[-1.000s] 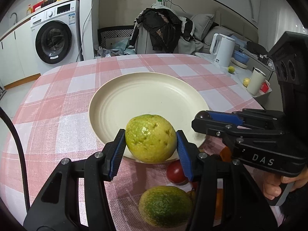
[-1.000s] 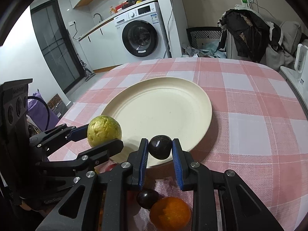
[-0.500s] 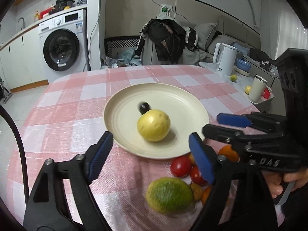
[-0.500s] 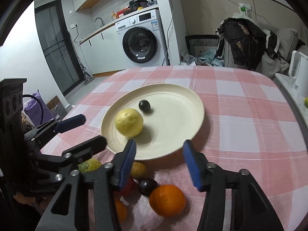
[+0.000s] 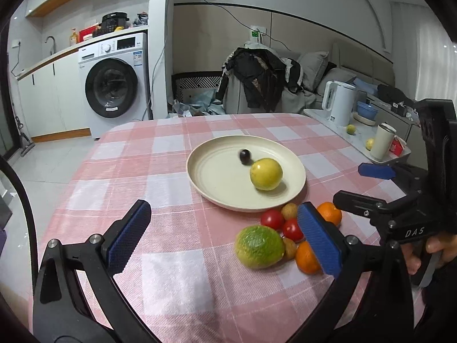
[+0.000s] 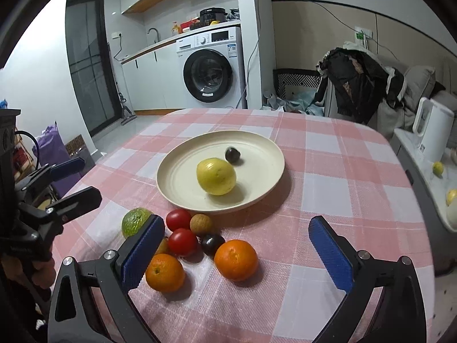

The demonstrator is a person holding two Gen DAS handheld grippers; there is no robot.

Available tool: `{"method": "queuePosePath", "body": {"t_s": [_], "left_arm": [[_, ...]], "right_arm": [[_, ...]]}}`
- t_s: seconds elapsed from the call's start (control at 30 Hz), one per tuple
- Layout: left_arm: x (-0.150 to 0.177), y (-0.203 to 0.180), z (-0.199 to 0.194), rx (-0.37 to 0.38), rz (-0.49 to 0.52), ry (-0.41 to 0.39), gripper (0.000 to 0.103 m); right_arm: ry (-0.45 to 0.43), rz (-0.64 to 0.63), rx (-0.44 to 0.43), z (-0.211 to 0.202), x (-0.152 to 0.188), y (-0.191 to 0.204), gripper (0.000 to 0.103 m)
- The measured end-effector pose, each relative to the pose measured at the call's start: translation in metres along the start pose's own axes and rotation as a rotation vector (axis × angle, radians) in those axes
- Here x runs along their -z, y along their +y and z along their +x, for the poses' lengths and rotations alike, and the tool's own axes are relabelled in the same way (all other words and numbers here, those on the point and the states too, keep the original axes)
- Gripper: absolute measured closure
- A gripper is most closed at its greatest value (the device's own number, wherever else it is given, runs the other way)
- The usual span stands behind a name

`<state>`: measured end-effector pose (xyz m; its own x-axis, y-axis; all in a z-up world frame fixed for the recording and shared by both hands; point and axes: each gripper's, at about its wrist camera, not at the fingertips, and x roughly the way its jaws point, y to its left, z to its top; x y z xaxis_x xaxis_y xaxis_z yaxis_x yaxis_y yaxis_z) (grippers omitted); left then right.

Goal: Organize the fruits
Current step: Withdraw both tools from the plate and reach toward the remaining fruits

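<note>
A cream plate [image 5: 217,188] [image 6: 265,171] on the pink checked tablecloth holds a yellow-green fruit [image 5: 266,173] [image 6: 216,176] and a small dark fruit [image 5: 245,156] [image 6: 232,154], blurred. In front of the plate lie a green fruit [image 5: 259,246] [image 6: 134,221], two red tomatoes [image 6: 178,219] [image 6: 182,241], a brown round fruit [image 6: 201,224], a dark plum [image 6: 212,243] and two oranges [image 6: 236,259] [image 6: 165,272]. My left gripper [image 5: 224,238] is open above the cloth, left of the pile. My right gripper [image 6: 237,253] is open over the pile, holding nothing.
The table's far and left edges drop to a tiled floor. A side counter at the right holds a white kettle [image 5: 338,103], a cup [image 5: 382,141] and small fruits. A washing machine [image 6: 211,68] and a chair with clothes [image 5: 257,77] stand behind the table.
Both grippers opened, leaving the yellow-green fruit and the small dark fruit on the plate, and then drew back and up from the plate. The dark fruit is still rolling.
</note>
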<state>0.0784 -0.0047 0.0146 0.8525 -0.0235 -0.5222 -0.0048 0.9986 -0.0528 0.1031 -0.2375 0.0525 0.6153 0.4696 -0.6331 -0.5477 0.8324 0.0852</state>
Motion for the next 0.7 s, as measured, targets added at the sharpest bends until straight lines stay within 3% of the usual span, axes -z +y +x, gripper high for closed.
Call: {"method": "queuePosePath", "body": {"t_s": [0.3, 0.7], "left_arm": [[0.008, -0.002, -0.015, -0.001, 0.021, 0.01, 0.001], [0.016, -0.006, 0.012, 0.041, 0.037, 0.088, 0.001]], "right_arm": [[0.022, -0.065, 0.039, -0.004, 0.008, 0.007, 0.0], [0.079, -0.059, 0.063, 0.01, 0.016, 0.0, 0.0]]}}
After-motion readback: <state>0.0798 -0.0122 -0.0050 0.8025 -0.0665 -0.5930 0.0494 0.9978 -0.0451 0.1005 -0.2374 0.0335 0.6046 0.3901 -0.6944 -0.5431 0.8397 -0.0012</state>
